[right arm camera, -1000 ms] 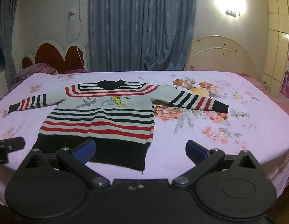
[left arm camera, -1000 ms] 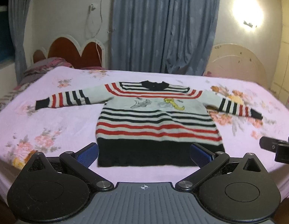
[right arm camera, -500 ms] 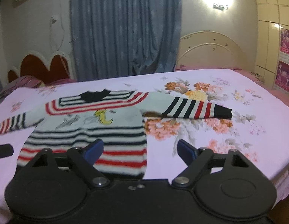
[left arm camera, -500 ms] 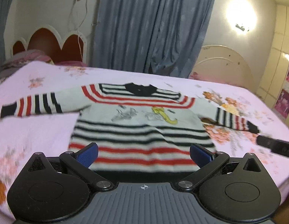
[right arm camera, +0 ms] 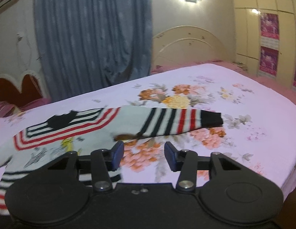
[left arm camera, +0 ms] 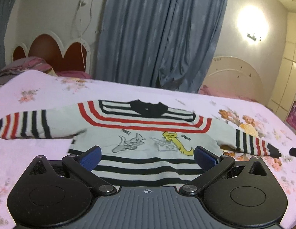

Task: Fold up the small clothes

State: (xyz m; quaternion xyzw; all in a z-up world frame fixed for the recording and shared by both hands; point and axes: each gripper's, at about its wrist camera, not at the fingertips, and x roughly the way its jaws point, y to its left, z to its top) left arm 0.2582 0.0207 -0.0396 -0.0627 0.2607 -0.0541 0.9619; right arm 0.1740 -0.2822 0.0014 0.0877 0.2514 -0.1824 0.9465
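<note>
A small striped sweater [left arm camera: 148, 133] in grey, red and black, with cartoon cats on the chest, lies flat and face up on the bed, sleeves spread out. My left gripper [left arm camera: 147, 157] is open wide and empty, low over the sweater's body. My right gripper [right arm camera: 144, 156] is open and empty, partly narrowed, just short of the sweater's right sleeve [right arm camera: 178, 122], whose black cuff points right. The sweater's collar also shows in the right wrist view [right arm camera: 58, 121].
The bed has a pink floral sheet [right arm camera: 243, 143]. A red headboard [left arm camera: 52, 55] and pillows [left arm camera: 23, 68] are at the far left, blue curtains [left arm camera: 157, 34] behind, a cream footboard [right arm camera: 192, 45] at the right. The bed's edge drops off at the right.
Both grippers have moved forward over the bed toward the sweater. The right one has swung toward the right sleeve and its jaws have narrowed. The sweater has not moved.
</note>
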